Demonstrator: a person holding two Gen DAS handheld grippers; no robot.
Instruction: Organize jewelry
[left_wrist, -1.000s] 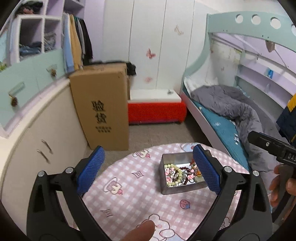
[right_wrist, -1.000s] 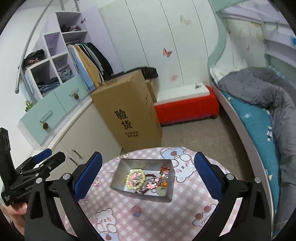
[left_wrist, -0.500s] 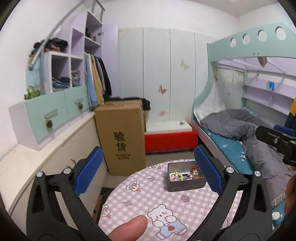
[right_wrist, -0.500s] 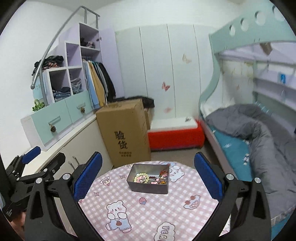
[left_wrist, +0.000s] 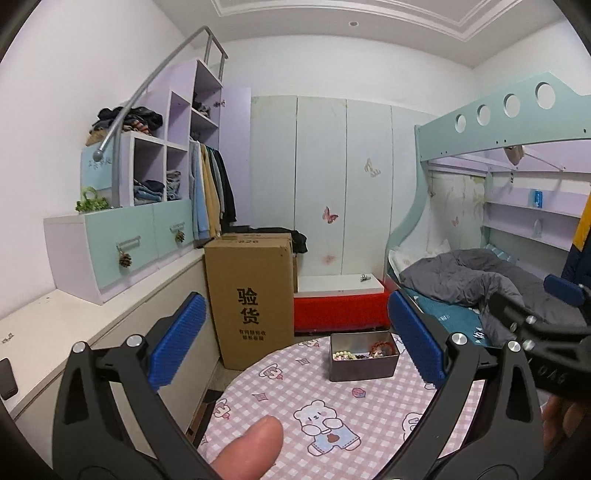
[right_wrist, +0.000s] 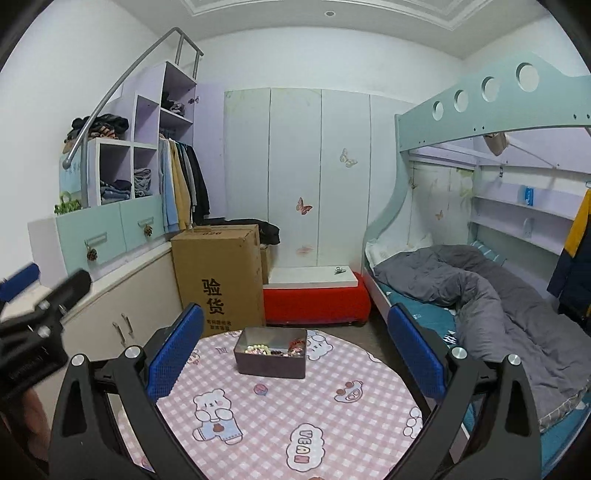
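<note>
A grey metal tin (left_wrist: 364, 365) (right_wrist: 271, 360) holding a tangle of jewelry (left_wrist: 364, 352) (right_wrist: 275, 349), with pale beads and red pieces, sits at the far side of a round table with a pink checked cloth (left_wrist: 314, 424) (right_wrist: 288, 417). My left gripper (left_wrist: 295, 339) is open, held well back from the tin and above the table, nothing between its blue pads. My right gripper (right_wrist: 295, 339) is open too, empty, also far short of the tin. Each gripper shows at the edge of the other's view.
A tall cardboard box (left_wrist: 249, 295) stands on the floor behind the table, a red bench (left_wrist: 340, 310) beyond it. A bunk bed with a grey duvet (right_wrist: 480, 295) is on the right, low cabinets (left_wrist: 55, 332) on the left. A fingertip (left_wrist: 247, 450) shows at the bottom.
Both grippers have pulled back and levelled up; the tin now looks smaller and farther away, and more of the room and ceiling shows. Both stay open and empty.
</note>
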